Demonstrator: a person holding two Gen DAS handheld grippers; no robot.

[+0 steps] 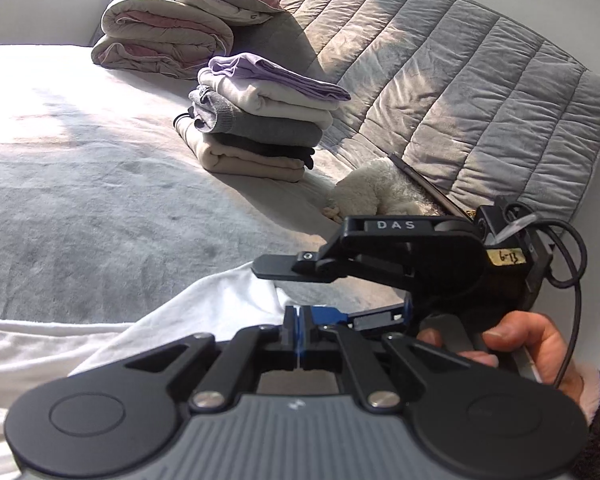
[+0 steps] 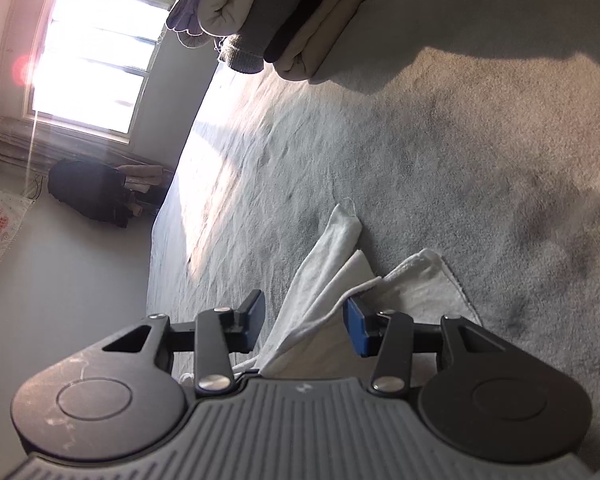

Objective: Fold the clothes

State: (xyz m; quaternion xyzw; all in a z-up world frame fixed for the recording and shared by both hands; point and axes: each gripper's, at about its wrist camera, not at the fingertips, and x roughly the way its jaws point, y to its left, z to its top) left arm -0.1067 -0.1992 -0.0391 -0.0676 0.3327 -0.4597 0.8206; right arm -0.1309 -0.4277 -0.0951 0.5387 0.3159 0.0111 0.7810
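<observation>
**A:** Where was the white garment [image 2: 332,280] relative to the right hand-held gripper [image 2: 306,326]?

**B:** Right between its fingers. In the right wrist view a bunched edge of the cloth rose from the gripper's body and ran forward past the fingertips, with the blue pad of one finger [image 2: 356,330] touching a fold. The rest spread over the grey bed [image 2: 460,152] just beyond the gripper.

**A:** Which way did it point?

**B:** Its long folds ran away from the gripper, ending in a narrow tip directed towards the stack of folded clothes [image 2: 284,12] far beyond it. In the left wrist view the garment [image 1: 148,332] lay as a broad white sheet on the bed, beside and under the left hand-held gripper [image 1: 299,334].

**A:** How far open were the grippers?

**B:** The right one stood wide apart, the cloth loose in the gap and not pinched. The left one's pads were pressed together; whether cloth was caught between them I couldn't tell. The right gripper, held by a hand [image 1: 520,344], hovered just in front of the left.

**A:** Beyond the garment?

**B:** The stack of folded clothes [image 1: 260,116] sat well off on the bed, a rolled duvet [image 1: 160,36] behind it and a white fluffy toy [image 1: 376,192] to the side against the quilted grey headboard [image 1: 460,80].
</observation>
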